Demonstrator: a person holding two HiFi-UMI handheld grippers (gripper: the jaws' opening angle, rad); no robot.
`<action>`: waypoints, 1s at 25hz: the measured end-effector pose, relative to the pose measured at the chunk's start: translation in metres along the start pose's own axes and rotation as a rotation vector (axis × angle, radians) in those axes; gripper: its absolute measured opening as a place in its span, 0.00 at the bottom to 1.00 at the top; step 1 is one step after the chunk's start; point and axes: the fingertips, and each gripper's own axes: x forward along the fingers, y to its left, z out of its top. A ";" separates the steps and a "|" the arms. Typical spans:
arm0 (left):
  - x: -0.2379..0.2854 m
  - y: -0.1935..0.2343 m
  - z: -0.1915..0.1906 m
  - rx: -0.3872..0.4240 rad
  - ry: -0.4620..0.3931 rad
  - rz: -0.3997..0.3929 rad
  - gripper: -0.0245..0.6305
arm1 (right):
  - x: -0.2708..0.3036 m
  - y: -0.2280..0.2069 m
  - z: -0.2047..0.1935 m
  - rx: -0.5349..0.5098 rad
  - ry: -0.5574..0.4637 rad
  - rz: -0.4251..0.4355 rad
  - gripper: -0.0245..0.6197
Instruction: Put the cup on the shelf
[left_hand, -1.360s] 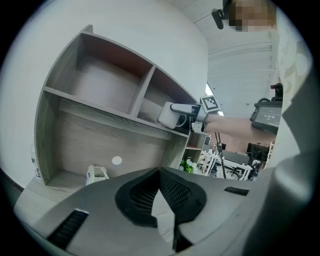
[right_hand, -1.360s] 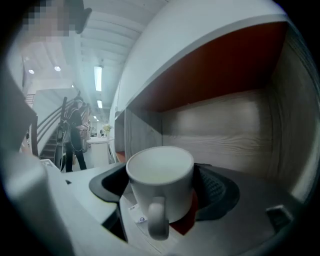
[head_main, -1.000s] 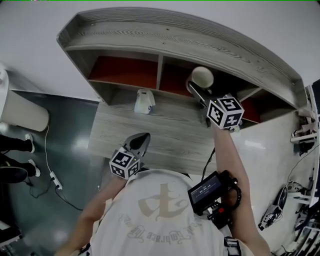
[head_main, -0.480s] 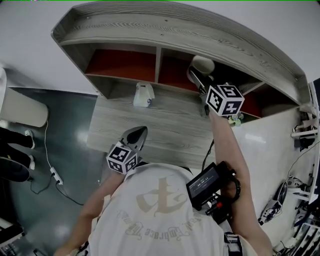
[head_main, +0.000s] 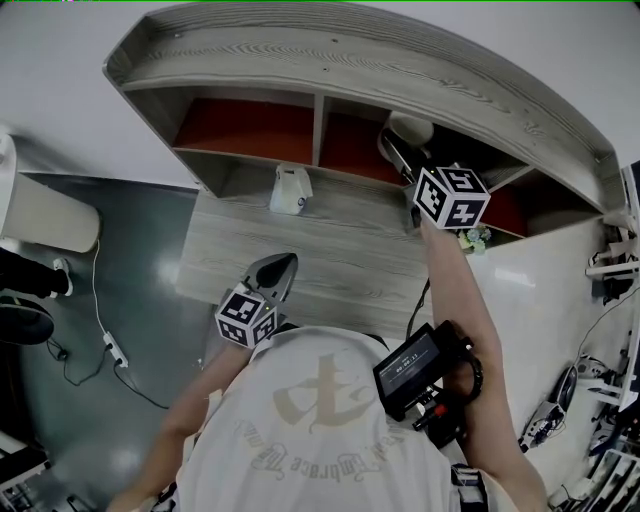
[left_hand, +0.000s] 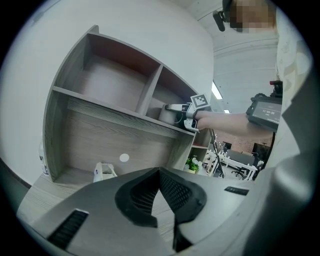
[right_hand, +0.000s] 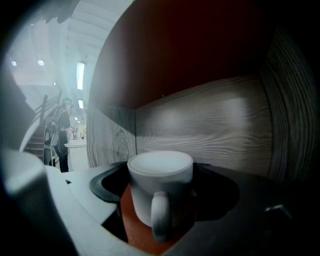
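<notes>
Head view: my right gripper (head_main: 398, 158) has the cup (head_main: 411, 130) inside the shelf (head_main: 330, 62), right of the divider (head_main: 318, 128). Left gripper view: my left gripper (left_hand: 160, 176) is closed and empty. Right gripper view: jaws clasp the cup; I'd seat it flat, then release gently.

All three views sharing shelf (head_main: 350, 60)

My right claw (head_main: 402, 150) and the cup (right_hand: 160, 185) crowd the shelf's (head_main: 350, 60) right bay (head_main: 350, 150). The divider (head_main: 318, 125) blocks leftward, and the left bay (head_main: 245, 135) beyond it lies open.
</notes>
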 end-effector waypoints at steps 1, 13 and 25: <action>0.000 -0.001 0.000 0.000 0.001 -0.001 0.04 | 0.000 0.000 0.000 0.001 0.001 0.000 0.67; -0.004 -0.001 -0.005 -0.003 0.011 0.001 0.04 | -0.005 0.002 0.004 0.028 -0.033 0.019 0.69; -0.001 -0.007 -0.004 0.002 0.012 -0.024 0.04 | -0.027 0.004 0.013 -0.005 -0.084 0.016 0.75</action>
